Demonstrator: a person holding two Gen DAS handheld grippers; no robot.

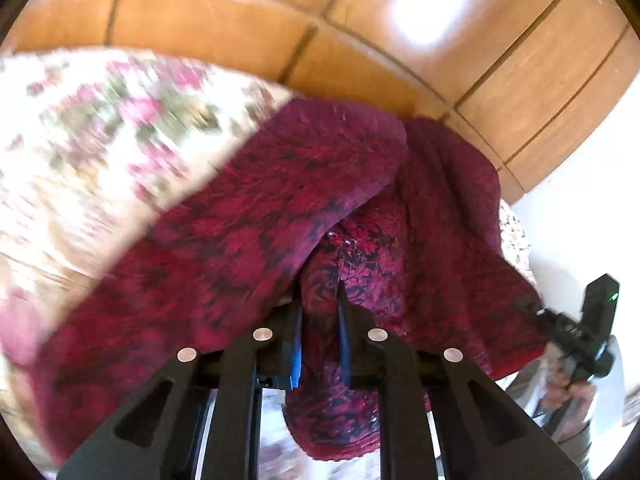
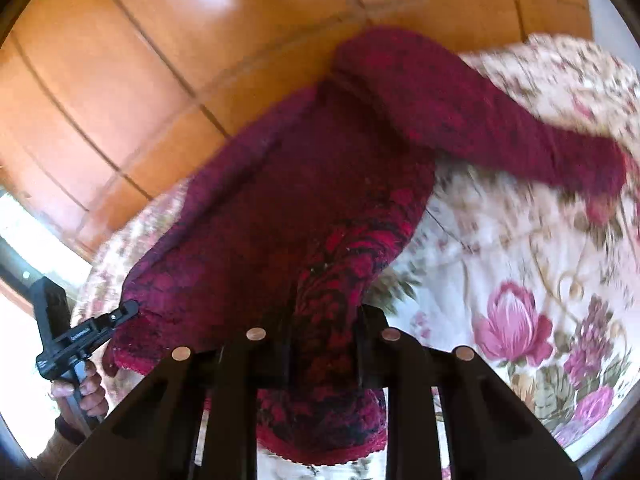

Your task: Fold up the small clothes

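Note:
A dark red knitted garment [image 1: 280, 208] with a black pattern hangs bunched in front of the left wrist camera, one sleeve draped to the left. My left gripper [image 1: 320, 292] is shut on a fold of it between its blue pads. At the right of that view my right gripper [image 1: 536, 312] bites the garment's edge. In the right wrist view the garment [image 2: 300, 184] drapes over my right gripper [image 2: 326, 316], shut on the cloth with its fingertips hidden. The left gripper [image 2: 132, 306] holds the hem corner at the left, a hand [image 2: 80, 392] on its grip.
A cream bedspread with pink flowers [image 2: 520, 280] lies under the garment and shows blurred in the left wrist view [image 1: 100, 140]. Glossy orange-brown wooden panels [image 1: 360, 40] stand behind. A bright window area [image 2: 24, 220] is at the left.

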